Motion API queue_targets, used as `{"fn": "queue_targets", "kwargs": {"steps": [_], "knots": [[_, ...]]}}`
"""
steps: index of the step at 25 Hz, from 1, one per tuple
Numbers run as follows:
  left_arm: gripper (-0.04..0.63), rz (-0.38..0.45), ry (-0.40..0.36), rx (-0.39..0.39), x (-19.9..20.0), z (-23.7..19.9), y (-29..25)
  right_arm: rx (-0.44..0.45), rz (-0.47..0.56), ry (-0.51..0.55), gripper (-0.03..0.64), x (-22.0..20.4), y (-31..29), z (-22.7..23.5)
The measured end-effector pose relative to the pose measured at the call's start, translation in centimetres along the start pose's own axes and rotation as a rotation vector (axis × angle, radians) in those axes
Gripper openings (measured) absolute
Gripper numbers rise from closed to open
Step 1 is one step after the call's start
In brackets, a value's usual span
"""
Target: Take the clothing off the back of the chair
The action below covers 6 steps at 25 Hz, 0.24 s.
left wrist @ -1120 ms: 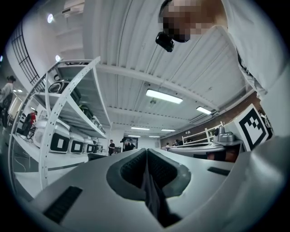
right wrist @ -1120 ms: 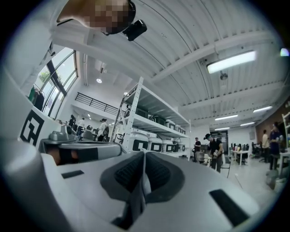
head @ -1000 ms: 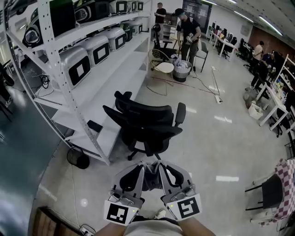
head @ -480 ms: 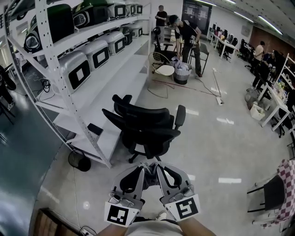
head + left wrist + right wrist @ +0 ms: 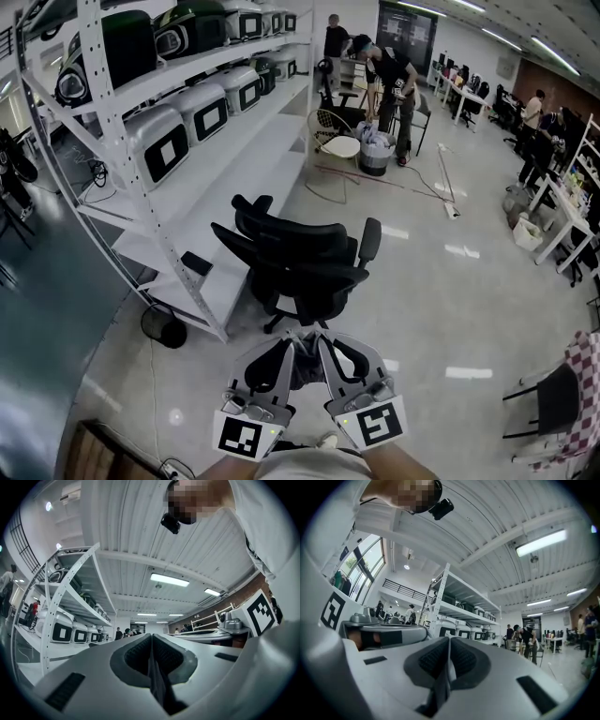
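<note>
The black office chair (image 5: pixel 305 262) stands on the floor just ahead of me, and its backrest is bare. Below it in the head view, my left gripper (image 5: pixel 289 342) and right gripper (image 5: pixel 322 339) are held close together with their tips almost meeting. A dark grey piece of clothing (image 5: pixel 305 366) hangs between them, clear of the chair. In the left gripper view the left gripper (image 5: pixel 151 639) is shut on a dark fold of the clothing (image 5: pixel 158 691). The right gripper (image 5: pixel 449 641) is likewise shut on a dark fold of the clothing (image 5: pixel 439 688).
A tall white shelving rack (image 5: pixel 141 159) with boxy machines runs along the left, close to the chair. A small black bin (image 5: pixel 161 325) sits at its foot. People stand at the back by a white round chair (image 5: pixel 337 141) and a bucket (image 5: pixel 377 155). Desks line the right.
Both grippers have kept their place and stayed shut on the clothing. My head view has shifted slightly, and the people at the back have moved a little.
</note>
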<state>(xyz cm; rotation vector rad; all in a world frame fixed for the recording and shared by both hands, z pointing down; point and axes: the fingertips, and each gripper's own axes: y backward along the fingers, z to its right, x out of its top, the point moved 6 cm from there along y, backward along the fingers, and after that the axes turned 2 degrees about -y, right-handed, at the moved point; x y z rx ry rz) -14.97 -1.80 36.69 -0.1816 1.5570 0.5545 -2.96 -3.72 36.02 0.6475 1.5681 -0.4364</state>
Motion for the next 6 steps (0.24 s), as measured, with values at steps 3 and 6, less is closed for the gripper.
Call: {"fn": "queue_targets", "kwargs": {"steps": [3, 6], "knots": [[0.015, -0.001, 0.003, 0.003, -0.20, 0.04, -0.21, -0.001, -0.006, 0.032, 0.018, -0.13, -0.04, -0.02], [0.015, -0.003, 0.000, 0.000, -0.35, 0.22, -0.53, -0.004, -0.011, 0.043, 0.018, -0.24, -0.14, 0.08]]}}
